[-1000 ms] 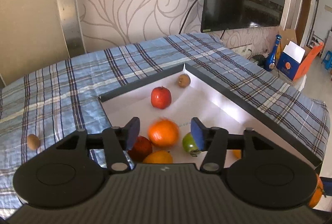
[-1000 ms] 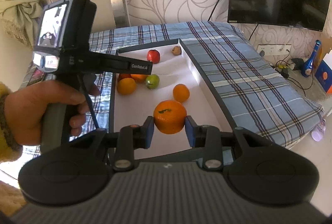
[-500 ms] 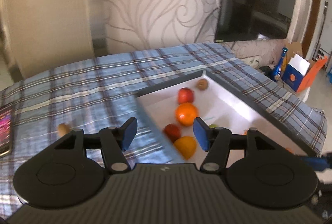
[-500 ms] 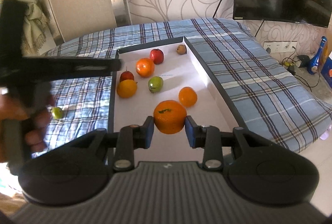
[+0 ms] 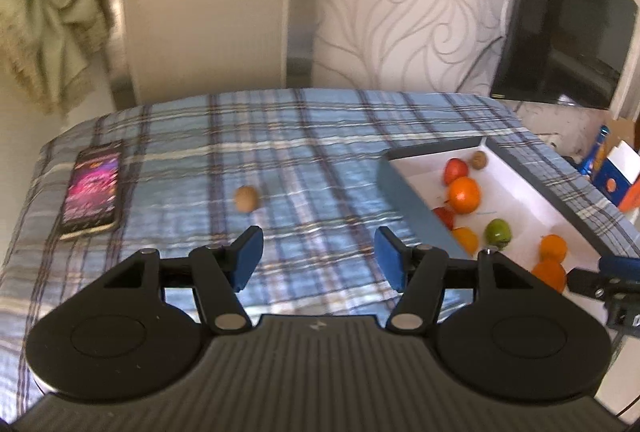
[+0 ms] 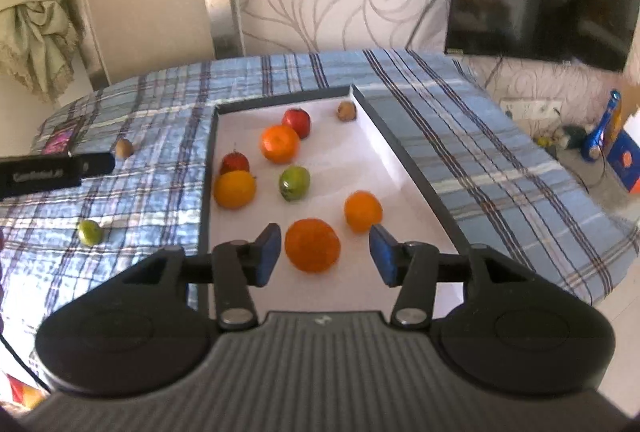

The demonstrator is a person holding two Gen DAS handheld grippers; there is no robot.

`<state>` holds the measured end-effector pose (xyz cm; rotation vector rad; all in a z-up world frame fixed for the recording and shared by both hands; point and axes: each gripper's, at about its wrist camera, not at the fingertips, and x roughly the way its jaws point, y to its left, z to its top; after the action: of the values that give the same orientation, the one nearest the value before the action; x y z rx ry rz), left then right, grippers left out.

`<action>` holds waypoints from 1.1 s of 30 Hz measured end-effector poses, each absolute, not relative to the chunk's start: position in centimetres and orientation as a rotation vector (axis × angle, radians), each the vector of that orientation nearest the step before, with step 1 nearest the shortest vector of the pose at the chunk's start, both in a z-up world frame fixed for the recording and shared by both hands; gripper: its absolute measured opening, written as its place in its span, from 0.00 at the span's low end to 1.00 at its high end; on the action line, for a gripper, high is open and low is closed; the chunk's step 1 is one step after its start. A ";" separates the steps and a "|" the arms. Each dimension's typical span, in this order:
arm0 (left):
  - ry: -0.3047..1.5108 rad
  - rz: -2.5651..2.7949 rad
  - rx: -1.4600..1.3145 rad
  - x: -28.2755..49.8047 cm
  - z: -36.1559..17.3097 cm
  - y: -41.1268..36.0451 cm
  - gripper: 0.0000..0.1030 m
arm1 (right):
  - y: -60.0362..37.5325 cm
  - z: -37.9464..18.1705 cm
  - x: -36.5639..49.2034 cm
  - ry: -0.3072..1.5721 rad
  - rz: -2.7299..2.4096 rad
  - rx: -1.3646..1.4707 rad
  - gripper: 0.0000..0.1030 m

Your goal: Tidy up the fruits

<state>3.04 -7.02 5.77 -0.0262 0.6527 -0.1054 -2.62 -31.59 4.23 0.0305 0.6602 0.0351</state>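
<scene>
Orange fruit (image 6: 312,246) between parted right claw (image 6: 322,255)

Five oranges (image 6: 313,251), two red apples (image 6: 297,122), two green apples (image 6: 294,183), two kiwis (image 6: 347,111), one tray (image 6: 416,172), one phone (image 5: 93,192).

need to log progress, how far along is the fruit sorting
Mostly done: eight fruits lie in the white tray, including the big orange sitting between the open right gripper fingers, apparently just set down. Nothing is in hand; the left gripper is open over the bedspread. Left: the brown fruit and the small green fruit outside the tray.
</scene>
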 end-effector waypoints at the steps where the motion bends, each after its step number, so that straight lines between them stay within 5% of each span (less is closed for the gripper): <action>1: 0.655 -0.096 -0.029 2.9 5.7 -6.8 0.65 | -31.3 4.4 -2.8 0.648 0.050 0.028 0.50; 33: 0.684 0.161 -0.059 -2.0 5.5 5.7 0.65 | -16.9 3.0 -1.0 0.738 0.486 -0.058 0.49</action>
<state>-2.04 5.68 5.48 -0.0586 0.6842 0.1614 -0.99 -16.86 3.02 -0.0580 0.7382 0.4865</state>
